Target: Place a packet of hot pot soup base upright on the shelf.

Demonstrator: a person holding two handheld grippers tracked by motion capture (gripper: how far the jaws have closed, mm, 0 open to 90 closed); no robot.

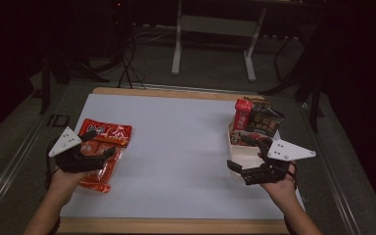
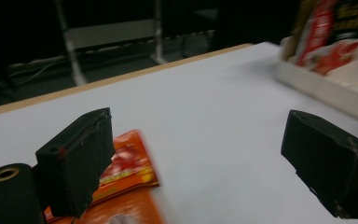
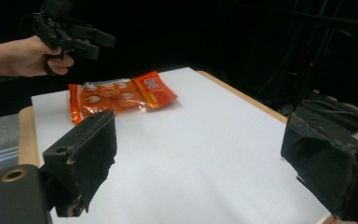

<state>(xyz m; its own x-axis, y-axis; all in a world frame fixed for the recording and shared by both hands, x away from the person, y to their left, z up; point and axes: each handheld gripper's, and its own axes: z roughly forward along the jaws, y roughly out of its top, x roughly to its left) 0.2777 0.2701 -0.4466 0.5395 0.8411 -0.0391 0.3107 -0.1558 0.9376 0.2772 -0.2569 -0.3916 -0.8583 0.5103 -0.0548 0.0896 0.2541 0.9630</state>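
Several snack packets (image 1: pixel 255 122) are already stood in the tray (image 1: pixel 237 155). One orange packet (image 1: pixel 102 147) is left on the desk (image 1: pixel 176 147), under the wide-jawed left gripper (image 1: pixel 85 154). The right gripper (image 1: pixel 254 171) is held wide and empty by the tray.

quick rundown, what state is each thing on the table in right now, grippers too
left gripper: open, nothing between the jaws, held above the orange packets
right gripper: open, empty, beside the white tray
orange snack packets: lying flat on the white sheet, sealed as far as I can tell, not gripped
white tray: resting on the table, loaded with packets
red packet: standing upright in the tray
dark packet: propped upright in the tray
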